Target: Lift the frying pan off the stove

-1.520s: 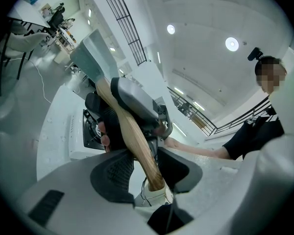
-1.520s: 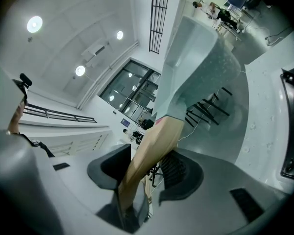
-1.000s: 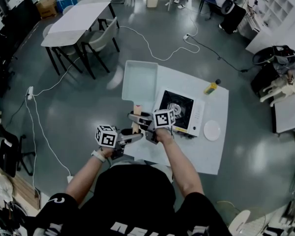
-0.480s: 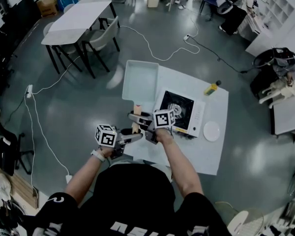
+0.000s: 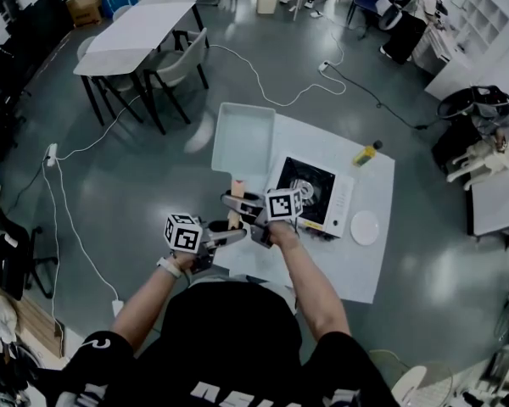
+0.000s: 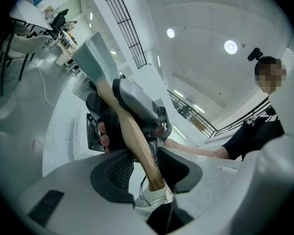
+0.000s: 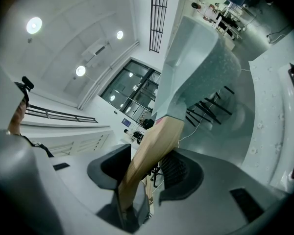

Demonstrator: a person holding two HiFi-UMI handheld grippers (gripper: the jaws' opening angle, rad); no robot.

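A pale square frying pan with a wooden handle is held up left of the stove, a black cooktop in a white body. Both grippers are shut on the handle. My right gripper holds it nearer the pan. My left gripper holds it nearer the handle's end. In the left gripper view the handle runs between my left gripper's pads up to the pan. In the right gripper view the handle sits between the pads of my right gripper, with the pan tilted above.
On the white table a white plate lies right of the stove and a yellow bottle stands at the far right corner. A cable runs over the floor behind. Another table with chairs stands far left.
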